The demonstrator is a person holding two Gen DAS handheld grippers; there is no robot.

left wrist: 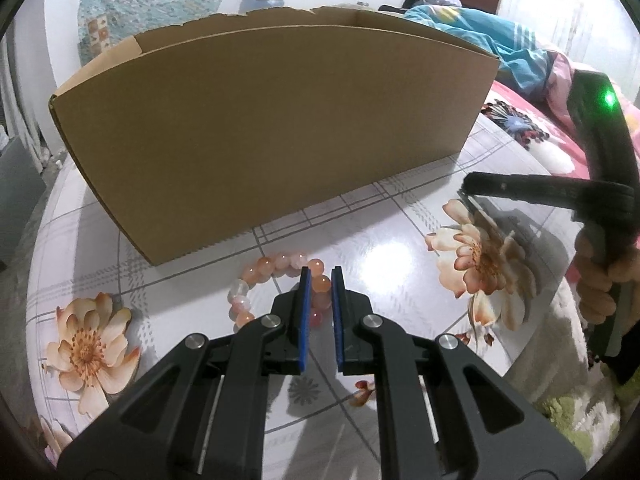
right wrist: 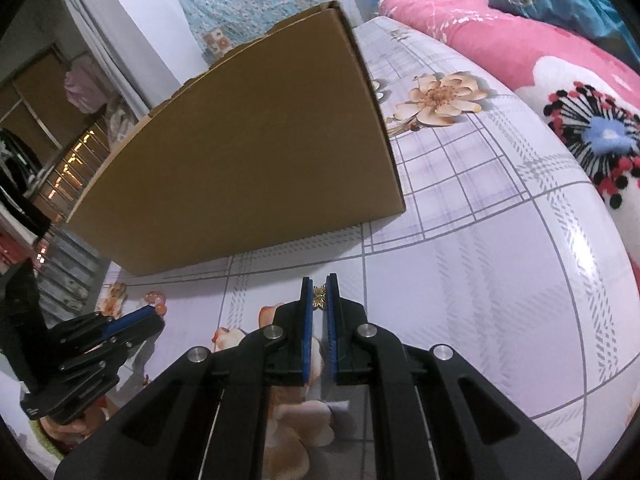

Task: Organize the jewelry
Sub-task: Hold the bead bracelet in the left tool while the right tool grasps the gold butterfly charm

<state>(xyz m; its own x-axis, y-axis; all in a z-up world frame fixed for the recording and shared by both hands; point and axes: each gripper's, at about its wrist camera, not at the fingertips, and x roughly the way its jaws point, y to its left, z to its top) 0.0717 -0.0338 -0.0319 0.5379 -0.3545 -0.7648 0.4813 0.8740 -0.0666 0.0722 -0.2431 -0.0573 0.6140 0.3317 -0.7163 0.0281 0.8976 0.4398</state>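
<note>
left hand-held gripper [left wrist: 320, 276] clamps the bead bracelet [left wrist: 276, 288]; right hand-held gripper [right wrist: 319, 286] pinches an upright gold charm [right wrist: 319, 296].

The tall cardboard box [left wrist: 272, 128] blocks the way ahead; tabletop [right wrist: 500, 240] right lies open.

Your left wrist view looks forward and down along its fingers [left wrist: 305, 312], close above the desk [left wrist: 400, 216]. Your right wrist view does likewise. Both share the cardboard box [left wrist: 272, 128] and the desk's flowered cloth [right wrist: 460, 240].
</note>
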